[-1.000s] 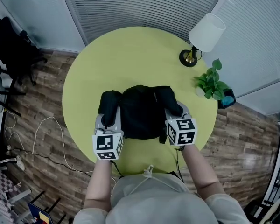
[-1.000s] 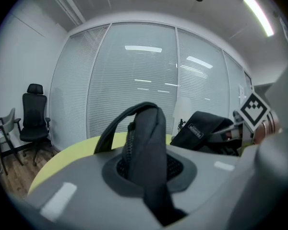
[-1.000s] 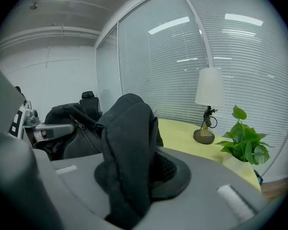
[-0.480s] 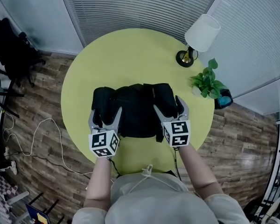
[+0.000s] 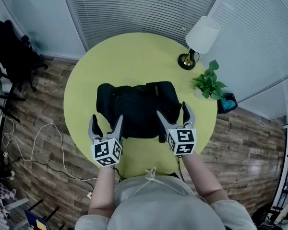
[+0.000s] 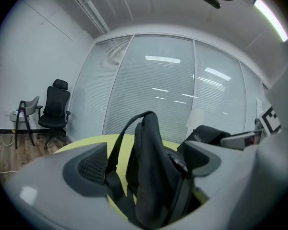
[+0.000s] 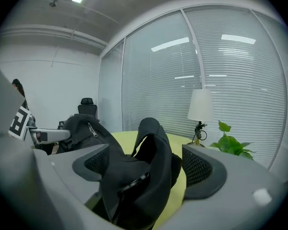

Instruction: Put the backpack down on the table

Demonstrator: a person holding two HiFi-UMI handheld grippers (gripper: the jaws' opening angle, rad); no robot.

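Observation:
A black backpack [image 5: 137, 109] lies slumped on the round yellow-green table [image 5: 129, 56]. My left gripper [image 5: 105, 124] is at its near left corner and my right gripper [image 5: 174, 115] at its near right corner. Both have just been opening and now stand open. In the left gripper view a strap and fold of the backpack [image 6: 153, 176] rise between the left gripper's [image 6: 144, 162] spread pads, which do not press on it. In the right gripper view a shoulder strap of the backpack [image 7: 151, 152] stands between the right gripper's [image 7: 146, 169] wide pads, untouched.
A table lamp [image 5: 201, 35] with a white shade and a small potted plant [image 5: 207, 84] stand at the table's far right edge. A black office chair [image 5: 12, 51] is on the wood floor at the left, with cables [image 5: 38, 143] trailing nearby. Glass walls with blinds surround the far side.
Both grippers went from shut on the backpack's near corners to wide open and drew back toward the person. The backpack stays on the table.

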